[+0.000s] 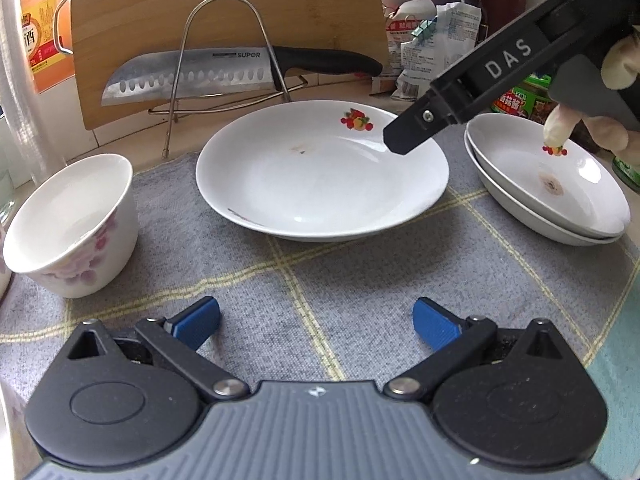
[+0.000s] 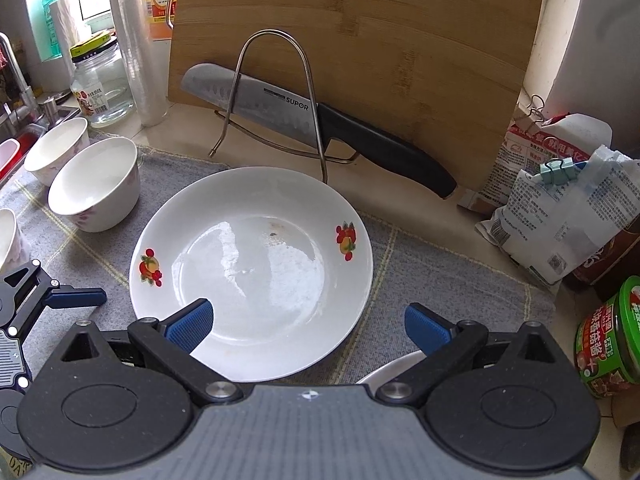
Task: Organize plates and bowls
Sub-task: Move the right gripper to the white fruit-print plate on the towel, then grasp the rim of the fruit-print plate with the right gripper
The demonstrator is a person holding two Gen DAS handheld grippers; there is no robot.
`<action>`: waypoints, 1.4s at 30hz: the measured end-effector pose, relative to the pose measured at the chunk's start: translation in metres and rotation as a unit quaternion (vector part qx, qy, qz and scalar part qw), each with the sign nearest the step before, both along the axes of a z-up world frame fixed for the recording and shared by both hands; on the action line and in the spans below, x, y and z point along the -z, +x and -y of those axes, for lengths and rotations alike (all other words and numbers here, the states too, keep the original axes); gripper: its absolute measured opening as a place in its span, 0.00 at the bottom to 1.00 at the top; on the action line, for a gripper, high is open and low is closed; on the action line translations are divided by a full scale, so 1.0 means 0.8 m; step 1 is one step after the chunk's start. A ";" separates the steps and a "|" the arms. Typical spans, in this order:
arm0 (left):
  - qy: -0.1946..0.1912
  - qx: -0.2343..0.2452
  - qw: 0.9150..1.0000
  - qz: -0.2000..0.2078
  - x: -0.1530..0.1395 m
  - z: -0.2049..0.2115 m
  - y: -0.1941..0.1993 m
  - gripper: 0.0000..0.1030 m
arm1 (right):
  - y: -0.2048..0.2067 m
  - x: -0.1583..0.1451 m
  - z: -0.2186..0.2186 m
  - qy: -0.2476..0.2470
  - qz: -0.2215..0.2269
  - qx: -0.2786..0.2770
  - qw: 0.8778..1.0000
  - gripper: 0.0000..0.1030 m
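Observation:
A white deep plate with fruit prints (image 1: 320, 172) (image 2: 256, 272) lies on the grey checked cloth (image 1: 280, 280). Two more such plates are stacked (image 1: 552, 188) at the right. A white floral bowl (image 1: 72, 224) (image 2: 96, 188) stands left of the plate, with a second bowl (image 2: 56, 148) behind it and a third (image 2: 10, 236) at the left edge. My left gripper (image 1: 316, 320) is open above bare cloth, short of the plate. My right gripper (image 2: 308, 324) is open over the plate's near rim, holding nothing; its body (image 1: 480, 76) reaches in from the upper right in the left wrist view.
A wooden cutting board (image 2: 360, 40) leans at the back with a knife (image 2: 320, 120) in a wire rack (image 2: 272, 96). Food bags (image 2: 568, 208), a green tin (image 2: 608, 336) and a bottle (image 1: 472, 0) crowd the right. A glass jar (image 2: 100, 80) and sink edge (image 2: 24, 136) are at left.

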State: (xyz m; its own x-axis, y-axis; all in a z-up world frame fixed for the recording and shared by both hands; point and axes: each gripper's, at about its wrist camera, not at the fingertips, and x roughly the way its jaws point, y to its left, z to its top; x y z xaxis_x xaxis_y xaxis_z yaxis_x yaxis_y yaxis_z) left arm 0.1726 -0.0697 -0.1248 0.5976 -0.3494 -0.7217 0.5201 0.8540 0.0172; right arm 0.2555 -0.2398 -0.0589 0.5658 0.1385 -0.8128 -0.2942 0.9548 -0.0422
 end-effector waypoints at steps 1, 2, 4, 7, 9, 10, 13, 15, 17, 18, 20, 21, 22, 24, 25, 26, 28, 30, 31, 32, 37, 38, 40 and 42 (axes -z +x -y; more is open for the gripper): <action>-0.003 0.000 1.000 -0.001 0.000 0.000 0.002 0.99 | 0.002 0.001 -0.001 -0.001 -0.003 -0.001 1.000 1.00; -0.003 0.001 1.000 0.000 0.001 0.001 0.004 0.99 | 0.005 0.003 -0.001 -0.001 -0.005 -0.002 1.000 1.00; -0.004 0.003 1.000 0.002 0.001 0.002 0.007 1.00 | 0.010 0.006 -0.002 -0.002 -0.011 -0.005 1.000 1.00; -0.005 0.007 1.000 0.004 0.002 0.003 0.013 1.00 | 0.017 0.009 -0.002 -0.002 -0.019 -0.010 1.000 1.00; -0.007 0.006 1.000 0.006 0.003 0.003 0.015 1.00 | 0.023 0.012 -0.002 0.000 -0.025 -0.013 1.000 1.00; -0.008 0.007 1.000 0.007 0.003 0.003 0.016 1.00 | 0.027 0.013 -0.001 0.001 -0.028 -0.015 1.000 1.00; -0.009 0.004 1.000 0.008 0.004 0.004 0.020 1.00 | 0.037 0.017 0.001 0.003 -0.037 -0.018 0.999 1.00; -0.011 0.003 1.000 0.010 0.004 0.004 0.022 1.00 | 0.044 0.020 0.001 0.002 -0.044 -0.020 0.999 1.00; -0.012 0.003 1.000 0.013 0.004 0.004 0.024 1.00 | 0.050 0.024 0.001 0.002 -0.051 -0.025 0.998 1.00; -0.013 0.003 1.000 0.014 0.005 0.004 0.025 1.00 | 0.053 0.025 0.001 0.002 -0.054 -0.027 0.998 1.00; -0.014 0.004 1.000 0.017 0.005 0.004 0.026 1.00 | 0.060 0.029 -0.001 0.001 -0.059 -0.033 0.998 1.00; -0.014 0.004 1.000 0.017 0.005 0.005 0.028 1.00 | 0.064 0.031 -0.002 0.001 -0.063 -0.035 0.997 1.00; -0.015 0.004 1.000 0.018 0.005 0.005 0.029 1.00 | 0.067 0.033 -0.002 0.000 -0.065 -0.036 0.997 1.00; -0.016 0.005 1.000 0.020 0.006 0.005 0.030 1.00 | 0.072 0.038 -0.004 0.000 -0.071 -0.042 0.997 1.00; -0.016 0.005 1.000 0.021 0.006 0.005 0.031 1.00 | 0.075 0.040 -0.004 -0.001 -0.074 -0.043 0.996 1.00; -0.017 0.006 1.000 0.021 0.006 0.005 0.031 1.00 | 0.078 0.042 -0.005 -0.001 -0.077 -0.045 0.996 1.00; -0.018 0.006 1.000 0.023 0.006 0.005 0.032 1.00 | 0.082 0.046 -0.006 0.000 -0.082 -0.048 0.995 1.00; -0.020 0.006 0.999 0.026 0.007 0.005 0.033 1.00 | 0.085 0.048 -0.009 0.002 -0.086 -0.052 0.995 1.00; -0.020 0.006 0.999 0.027 0.007 0.005 0.033 1.00 | 0.087 0.049 -0.009 0.002 -0.088 -0.054 0.995 1.00; -0.021 0.005 0.999 0.028 0.007 0.005 0.033 1.00 | 0.088 0.051 -0.010 0.003 -0.089 -0.055 0.994 1.00; -0.020 0.005 0.999 0.028 0.007 0.007 0.036 1.00 | 0.098 0.057 -0.013 0.009 -0.098 -0.059 0.993 1.00; -0.020 0.006 0.999 0.027 0.007 0.007 0.037 1.00 | 0.099 0.058 -0.013 0.011 -0.100 -0.061 0.993 1.00; -0.020 0.008 0.999 0.027 0.007 0.008 0.038 1.00 | 0.101 0.059 -0.013 0.013 -0.102 -0.064 0.993 1.00; -0.020 0.010 0.999 0.027 0.007 0.008 0.040 1.00 | 0.103 0.059 -0.015 0.010 -0.100 -0.068 0.993 1.00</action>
